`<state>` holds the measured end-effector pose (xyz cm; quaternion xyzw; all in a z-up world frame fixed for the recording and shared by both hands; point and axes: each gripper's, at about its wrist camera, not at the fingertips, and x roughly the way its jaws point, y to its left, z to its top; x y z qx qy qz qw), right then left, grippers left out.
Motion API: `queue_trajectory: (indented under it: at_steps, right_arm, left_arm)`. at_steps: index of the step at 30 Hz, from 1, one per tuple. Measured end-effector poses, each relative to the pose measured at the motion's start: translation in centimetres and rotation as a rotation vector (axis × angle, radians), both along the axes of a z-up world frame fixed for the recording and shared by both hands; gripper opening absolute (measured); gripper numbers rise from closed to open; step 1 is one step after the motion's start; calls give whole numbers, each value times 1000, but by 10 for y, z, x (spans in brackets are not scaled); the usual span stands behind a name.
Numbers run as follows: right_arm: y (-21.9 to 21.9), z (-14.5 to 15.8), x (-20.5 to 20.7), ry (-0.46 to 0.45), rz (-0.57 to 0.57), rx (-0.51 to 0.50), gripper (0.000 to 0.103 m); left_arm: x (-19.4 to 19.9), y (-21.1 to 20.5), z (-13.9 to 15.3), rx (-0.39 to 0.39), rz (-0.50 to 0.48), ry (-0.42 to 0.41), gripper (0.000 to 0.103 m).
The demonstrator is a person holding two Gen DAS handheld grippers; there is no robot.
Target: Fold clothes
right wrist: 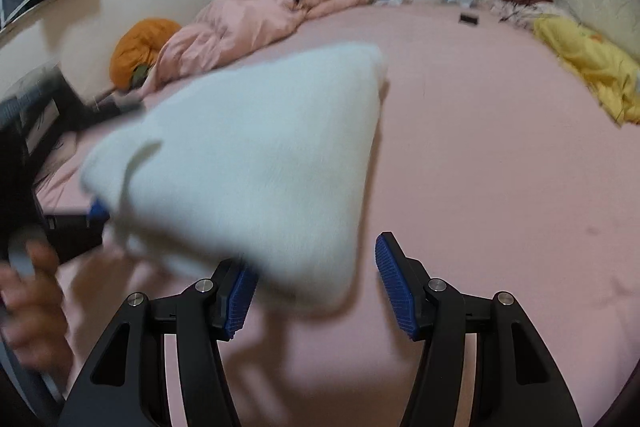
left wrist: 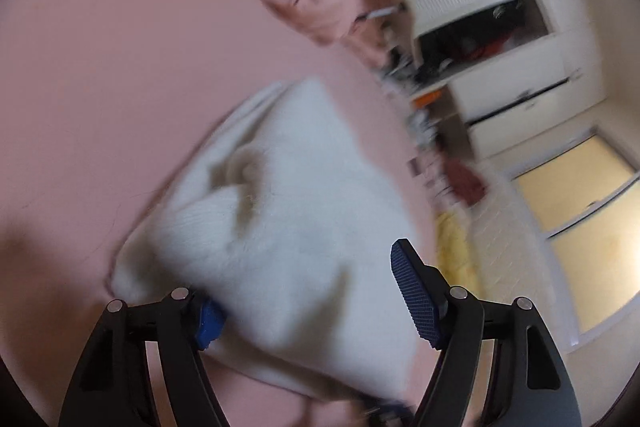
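Both grippers, left (left wrist: 316, 291) and right (right wrist: 316, 283), wide apart around white garment (right wrist: 256, 155) on bed (right wrist: 500, 147), gripping nothing, probably placing fold.

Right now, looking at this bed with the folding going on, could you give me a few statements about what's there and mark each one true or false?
1. The fluffy white knitted garment lies on a pink bedsheet. True.
2. The right gripper has its blue-padded jaws clamped shut on nothing. False: they stand apart, with the white garment's edge between them.
3. A crumpled yellow cloth lies at the bed's edge. True.
4. The rumpled blanket at the far end of the bed is green. False: it is pink.
5. A round orange cushion sits beside the pink blanket. True.
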<state>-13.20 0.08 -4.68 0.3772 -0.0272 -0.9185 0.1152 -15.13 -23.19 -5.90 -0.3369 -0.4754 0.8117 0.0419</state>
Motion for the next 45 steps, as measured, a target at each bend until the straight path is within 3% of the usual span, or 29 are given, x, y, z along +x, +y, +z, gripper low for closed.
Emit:
queue_trajectory:
  at_steps: [2,3,4,5,7,9,11,13,15,16,18,21,24,28,30,33,34,36,37,39,41,42,44,45]
  right_arm:
    - [-7,-4,-10,-11,-1,34,58]
    - [-11,-5,-14,-14,-2,48,57]
    - [-10,-3,-13,4,4,32,40]
    - [-8,0,-10,22,9,17,38]
    - [-4,-1,-3,40,-10,-4,31]
    - [-7,-10,-5,9,-16,12,30]
    - [-4,0,-1,32,-19,-9,29]
    - [-3,-4,-1,20,-26,2,29]
    - [-1,-7,-1,4,-21,-6,29]
    - [2,-5,0,5,-15,-20,30]
    - [2,-15,-1,-30,0,-1,38]
    - [17,-21,-6,-97,-23,-74,55]
    - [28,-19,2,-130,4,-108,58]
    - [53,-12,34,-172,70,-184,58]
    - [68,-3,38,-165,70,-227,58]
    - [88,23,14,-118,2,-296,59]
    - [89,33,-3,-96,-1,-323,59]
    - [80,50,-43,-48,35,-349,59]
    - [71,58,-65,-23,70,-349,58]
    - [49,64,-96,3,123,-310,55]
    - [26,57,-126,-20,146,-242,44]
    - [17,52,-137,-29,154,-211,44]
    - [3,36,-151,-42,183,-161,44]
    - [-4,27,-153,-15,200,-116,44]
  left_arm:
    - [2,-9,-12,117,27,9,43]
    - [6,-13,-12,136,34,30,33]
    - [10,-16,-11,146,39,49,21]
    - [17,-19,-10,136,43,63,16]
    - [24,-22,-16,146,61,61,15]
    - [29,-25,-29,171,85,26,14]
    - [37,-25,-30,222,103,54,14]
    - [37,-24,-30,185,94,50,14]
    - [35,-28,-35,232,99,35,14]
    - [36,-32,-33,242,110,43,14]
    - [37,-36,-28,172,110,43,16]
    - [36,-44,-35,192,101,15,18]
    - [45,-52,-26,179,106,6,20]
    - [54,-65,-21,190,31,-19,23]
    - [50,-73,-5,122,10,-27,24]
    - [40,-83,36,-59,40,5,26]
    - [33,-83,51,-88,42,46,31]
    - [7,-74,73,-78,-10,136,47]
    - [-13,-64,74,-22,-90,157,52]
    - [-46,-42,65,80,-218,179,52]
    - [-68,-24,44,77,-249,124,52]
    - [-71,-21,36,22,-233,98,51]
    - [-68,-19,22,-82,-191,86,33]
    - [-64,-19,20,-108,-186,92,30]
